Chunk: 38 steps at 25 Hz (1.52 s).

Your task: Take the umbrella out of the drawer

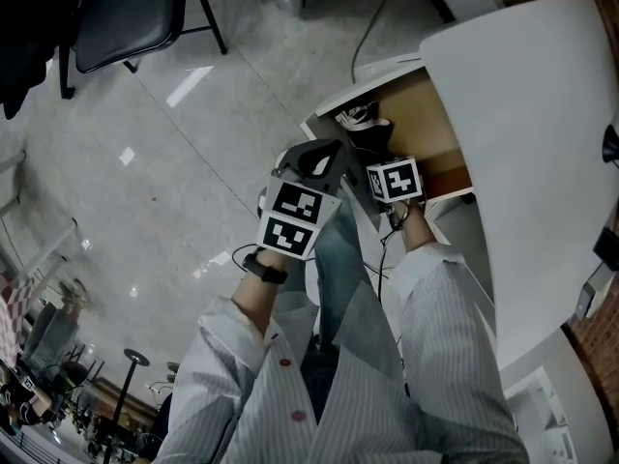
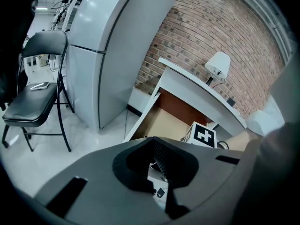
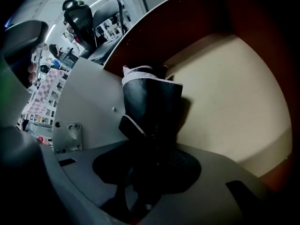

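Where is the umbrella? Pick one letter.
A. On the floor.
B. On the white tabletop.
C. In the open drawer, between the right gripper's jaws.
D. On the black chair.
C: the right gripper view shows the black umbrella inside the drawer, between the right gripper's jaws.

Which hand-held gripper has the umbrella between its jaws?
The right hand-held gripper: it reaches into the drawer, jaws astride the black umbrella. The left hand-held gripper hangs outside, empty.
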### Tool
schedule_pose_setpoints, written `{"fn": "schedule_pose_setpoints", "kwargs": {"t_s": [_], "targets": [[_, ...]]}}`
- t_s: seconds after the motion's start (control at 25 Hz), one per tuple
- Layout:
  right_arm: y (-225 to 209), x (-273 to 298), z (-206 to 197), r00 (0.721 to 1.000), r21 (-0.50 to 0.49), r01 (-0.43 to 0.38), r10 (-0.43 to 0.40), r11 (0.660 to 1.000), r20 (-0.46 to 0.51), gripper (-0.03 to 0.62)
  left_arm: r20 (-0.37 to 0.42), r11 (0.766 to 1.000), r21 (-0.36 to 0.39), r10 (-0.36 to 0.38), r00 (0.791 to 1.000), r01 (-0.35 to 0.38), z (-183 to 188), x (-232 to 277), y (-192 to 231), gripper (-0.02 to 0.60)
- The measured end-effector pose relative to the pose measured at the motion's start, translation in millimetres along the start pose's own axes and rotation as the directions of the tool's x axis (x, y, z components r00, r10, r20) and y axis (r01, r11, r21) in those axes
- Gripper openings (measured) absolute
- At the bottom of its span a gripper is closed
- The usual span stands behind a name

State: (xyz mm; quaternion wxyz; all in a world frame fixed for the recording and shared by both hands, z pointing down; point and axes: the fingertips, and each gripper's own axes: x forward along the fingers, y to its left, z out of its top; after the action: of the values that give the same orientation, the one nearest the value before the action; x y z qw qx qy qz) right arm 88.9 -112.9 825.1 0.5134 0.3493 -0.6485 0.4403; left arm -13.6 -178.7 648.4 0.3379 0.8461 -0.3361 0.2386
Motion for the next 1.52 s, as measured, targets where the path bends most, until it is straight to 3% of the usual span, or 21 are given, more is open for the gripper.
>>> {"fn": "schedule_pose_setpoints", "kwargs": {"t_s": [0.8,1.08,1.24,1.52], "targets": [[42,-120,42,0.986,0.072,-0.040,0.027,0.997,0.162,0.178,0.071,1.000,0.020,0.001,0.997,-0.002,81,-62,-44,0.008],[66,-178,64,0.974,0.029,-0.048,0.041,0.998,0.225,0.178,0.111,0.999,0.048,0.002,0.994,-0.007,118,-90,-60,0.009],[76,-218,74,0.954,0.029,-0.066,0.055,0.997,0.293,0.178,0.126,0.995,0.098,-0.017,0.992,0.004,137,-109,-74,0.008],[81,-308,92,0.886,-0.021,-0.069,0.070,0.997,0.457,0.178,0.177,0.984,0.177,-0.055,0.983,0.023,173,-148,-108,0.009]]}}
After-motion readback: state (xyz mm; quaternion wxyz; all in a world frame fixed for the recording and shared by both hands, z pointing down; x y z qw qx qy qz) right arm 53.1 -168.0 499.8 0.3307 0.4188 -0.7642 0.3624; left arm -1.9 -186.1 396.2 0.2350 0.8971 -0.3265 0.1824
